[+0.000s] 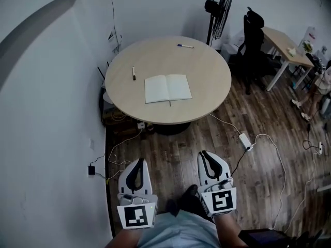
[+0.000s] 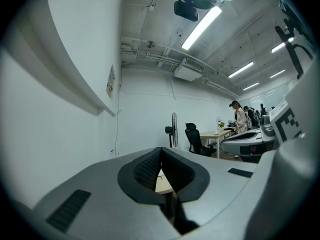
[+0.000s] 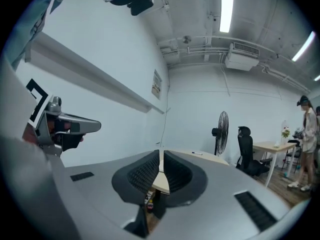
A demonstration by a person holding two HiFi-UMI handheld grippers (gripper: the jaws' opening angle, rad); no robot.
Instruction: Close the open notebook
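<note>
On the table (image 1: 207, 68) ahead, we note the open notebook (image 1: 167, 88) lying widthwise, well apart from the left gripper (image 1: 138, 162) and right gripper (image 1: 205, 154); both are closed and empty, neither clearly nearer.

A white open notebook (image 1: 167, 88) is laid flat on the round light wooden counter (image 1: 207, 76), nearer its front edge and about midway between its left and right edges. A short dark-tipped marker (image 1: 133, 73) is placed to the notebook's left, apart from it, toward the counter's left edge. A slim blue-capped pen (image 1: 185, 46) is set at the far edge. Behind the counter's far right edge a black standing fan (image 1: 222, 12) is found, with a black office chair (image 1: 253, 40) to its right. On the dark wooden plank floor (image 1: 176, 154), before the counter's front right edge, a white power strip (image 1: 245, 141) is laid. The left gripper (image 1: 138, 161) and the right gripper (image 1: 206, 154) are held side by side over the floor, well before the counter's front edge.
</note>
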